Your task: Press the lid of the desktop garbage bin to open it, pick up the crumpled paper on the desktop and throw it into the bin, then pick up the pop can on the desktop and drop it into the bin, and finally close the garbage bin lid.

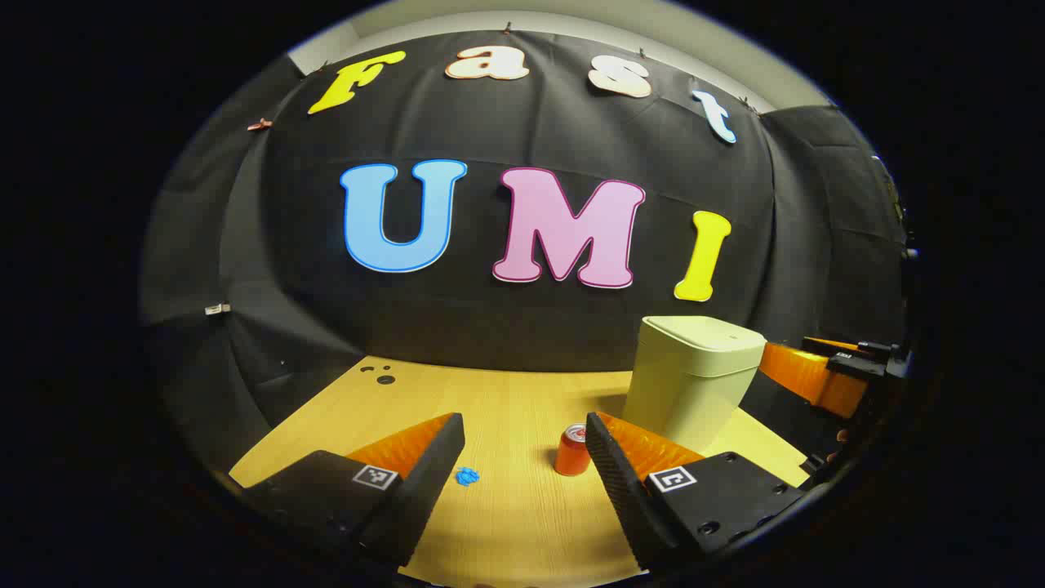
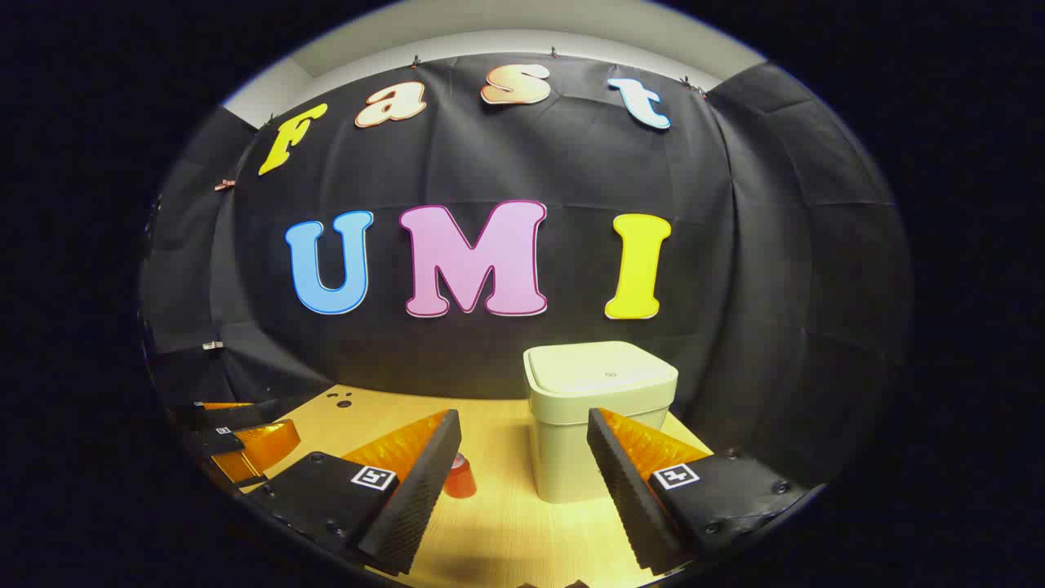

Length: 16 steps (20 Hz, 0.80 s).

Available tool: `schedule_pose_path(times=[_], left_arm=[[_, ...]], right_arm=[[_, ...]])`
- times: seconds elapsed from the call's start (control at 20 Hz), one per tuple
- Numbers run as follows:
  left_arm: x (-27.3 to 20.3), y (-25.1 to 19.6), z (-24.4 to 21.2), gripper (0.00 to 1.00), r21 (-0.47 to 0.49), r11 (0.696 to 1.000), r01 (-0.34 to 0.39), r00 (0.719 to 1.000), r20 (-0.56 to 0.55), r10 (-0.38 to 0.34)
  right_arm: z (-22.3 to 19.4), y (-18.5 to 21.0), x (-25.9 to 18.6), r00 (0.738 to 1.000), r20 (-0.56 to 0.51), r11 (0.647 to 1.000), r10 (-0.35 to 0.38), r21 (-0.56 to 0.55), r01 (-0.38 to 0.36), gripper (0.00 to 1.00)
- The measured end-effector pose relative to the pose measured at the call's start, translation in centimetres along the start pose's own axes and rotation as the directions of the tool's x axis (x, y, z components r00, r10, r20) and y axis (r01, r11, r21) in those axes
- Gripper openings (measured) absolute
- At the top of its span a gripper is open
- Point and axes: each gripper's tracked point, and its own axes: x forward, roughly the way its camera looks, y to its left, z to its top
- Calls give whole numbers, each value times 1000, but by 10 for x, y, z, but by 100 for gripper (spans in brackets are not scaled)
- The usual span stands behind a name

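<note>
Gaping wide, left gripper [image 1: 524, 457] and right gripper [image 2: 522, 453], seemingly empty

Bin: you had the pale green garbage bin [image 1: 690, 384] standing upright at the back of the wooden desktop, a squarish tub with rounded corners.
Lid: its lid [image 2: 602, 369] was flat and closed.
Pop can: your red pop can [image 1: 572, 451] stood upright, top up, just at the bin's 8 o'clock in the left gripper view, apart from it.
Paper: you had the small blue crumpled paper [image 1: 467, 476] lying at the can's 8 o'clock, well apart from the bin.
</note>
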Motion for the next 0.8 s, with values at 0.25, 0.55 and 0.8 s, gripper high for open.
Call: schedule_pose_path(times=[0.25,0.55,0.8], left_arm=[[19,0,-3,96,26,1000,6,1000,-8,-6],[32,4,-10,96,1,1000,-11,999,-32,11],[38,4,-14,96,-12,1000,-27,999,-39,26]], right_arm=[[3,-6,16,1000,6,1000,-12,0,12,98],[-4,-6,26,1000,-21,1000,3,-14,-4,98],[-7,-3,31,999,-28,999,23,-45,-24,98]])
